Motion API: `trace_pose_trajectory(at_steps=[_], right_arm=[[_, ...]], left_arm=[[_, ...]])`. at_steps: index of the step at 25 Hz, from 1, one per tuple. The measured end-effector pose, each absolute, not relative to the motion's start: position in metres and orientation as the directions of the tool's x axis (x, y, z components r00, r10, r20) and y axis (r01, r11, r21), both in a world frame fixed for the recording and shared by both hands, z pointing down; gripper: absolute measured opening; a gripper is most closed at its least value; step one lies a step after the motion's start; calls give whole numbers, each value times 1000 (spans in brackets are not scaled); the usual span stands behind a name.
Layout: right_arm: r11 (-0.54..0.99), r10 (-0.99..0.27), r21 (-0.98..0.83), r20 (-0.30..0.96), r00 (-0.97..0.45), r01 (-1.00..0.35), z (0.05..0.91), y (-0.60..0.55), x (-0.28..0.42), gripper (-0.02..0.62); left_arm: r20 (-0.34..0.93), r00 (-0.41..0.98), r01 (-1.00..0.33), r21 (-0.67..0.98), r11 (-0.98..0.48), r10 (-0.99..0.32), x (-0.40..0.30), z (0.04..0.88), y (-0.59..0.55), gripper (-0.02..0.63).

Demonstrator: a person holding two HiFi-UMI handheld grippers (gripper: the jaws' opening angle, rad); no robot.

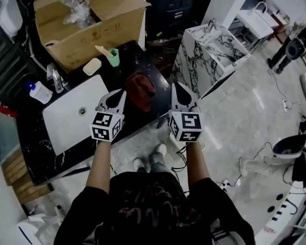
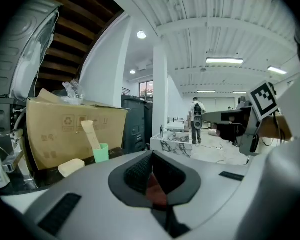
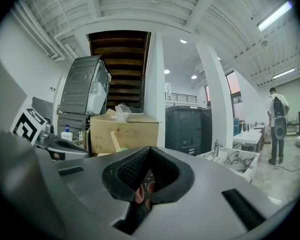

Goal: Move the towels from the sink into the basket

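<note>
One red towel (image 1: 140, 90), one white sink (image 1: 66, 129), one cardboard box (image 1: 94, 32), one green cup (image 1: 113, 59), one soap bar (image 1: 92, 66)

Sink (image 1: 71, 117) edge behind left gripper (image 1: 121, 94)

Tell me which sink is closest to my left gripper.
The white sink set in the black counter, right beside the left gripper. The marble-patterned one stands apart, farther off to the right.

A dark red cloth towel (image 1: 141, 91) sits between the white left tongs (image 1: 118, 96) and white right tongs (image 1: 176, 90). Left of them are a white square sink (image 1: 66, 124) and a black stone desk (image 1: 30, 147) with pale streaks.
</note>
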State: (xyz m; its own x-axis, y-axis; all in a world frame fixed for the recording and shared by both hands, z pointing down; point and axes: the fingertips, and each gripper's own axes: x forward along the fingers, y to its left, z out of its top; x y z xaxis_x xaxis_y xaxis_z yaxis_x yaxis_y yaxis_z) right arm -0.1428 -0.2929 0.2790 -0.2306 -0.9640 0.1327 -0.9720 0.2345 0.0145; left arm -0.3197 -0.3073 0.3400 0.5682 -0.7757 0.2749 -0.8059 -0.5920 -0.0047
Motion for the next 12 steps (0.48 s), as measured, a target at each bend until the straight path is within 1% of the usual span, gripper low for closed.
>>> trace_pose_trajectory(at_steps=[7, 8, 9, 10, 12], right_arm=[[227, -964, 7, 143, -223, -974, 285, -294, -132, 15], [222, -965, 6, 144, -219, -975, 286, -294, -130, 15], [217, -966, 5, 146, -214, -976, 287, -294, -127, 15], [212, -967, 3, 148, -209, -977, 289, -294, -124, 15], [204, -967, 0, 154, -202, -979, 292, -294, -119, 15]], left_arm=[[352, 571, -793, 0, -610, -742, -305, 367, -339, 22], [365, 573, -788, -2, -616, -734, -303, 371, -343, 49], [381, 574, -782, -5, -623, -725, -301, 375, -348, 95], [397, 575, -778, -8, -629, -716, -298, 381, -352, 124], [421, 574, -772, -7, -635, -702, -295, 390, -361, 143]])
